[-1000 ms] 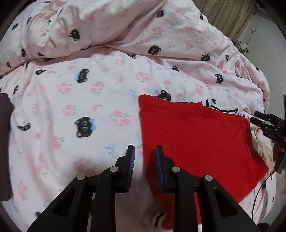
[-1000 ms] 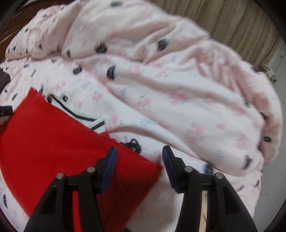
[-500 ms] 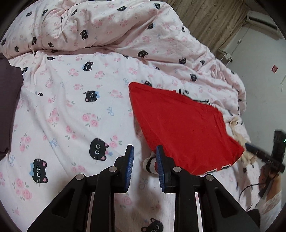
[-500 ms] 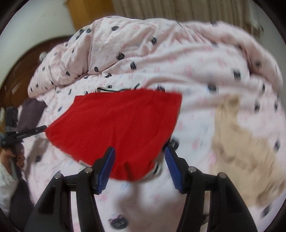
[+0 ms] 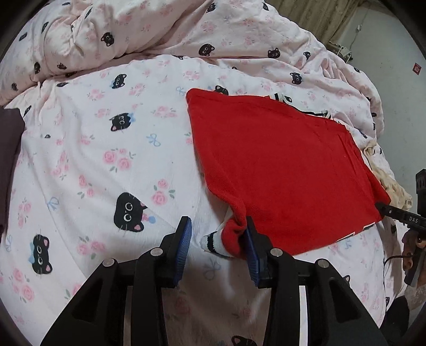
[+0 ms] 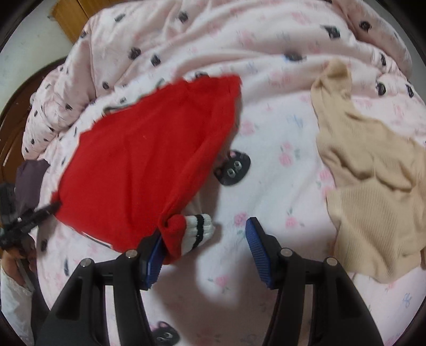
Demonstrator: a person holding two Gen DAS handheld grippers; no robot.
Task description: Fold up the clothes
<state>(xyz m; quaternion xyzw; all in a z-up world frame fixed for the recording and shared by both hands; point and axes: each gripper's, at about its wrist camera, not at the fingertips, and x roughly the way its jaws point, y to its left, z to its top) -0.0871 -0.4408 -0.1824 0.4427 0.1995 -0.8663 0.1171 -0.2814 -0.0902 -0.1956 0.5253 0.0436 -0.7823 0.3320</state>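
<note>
Your left gripper [image 5: 217, 241] jaws opening, cuff [image 5: 213, 241] between them, released after the fold | right gripper [image 6: 203, 241] open, its cuff [image 6: 198, 230] loose | red top [image 5: 279, 170] folded flat on bed [image 5: 106, 159] | beige garment [image 6: 372, 186] beyond, unfolded.

We're looking at a bed covered by a pale pink sheet [image 5: 111, 165] printed with black cat faces, roses and little blue bows. A bunched-up duvet [image 5: 165, 29] in the same print is heaped along the far side. Behind it hangs a beige curtain [image 5: 314, 16], next to a plain whitish wall [image 5: 394, 87] with a small red sticker [image 5: 416, 68]. From the right wrist view we can see a dark wooden headboard [image 6: 10, 127] and an orange-brown wooden panel [image 6: 70, 20] on the wall above it.
</note>
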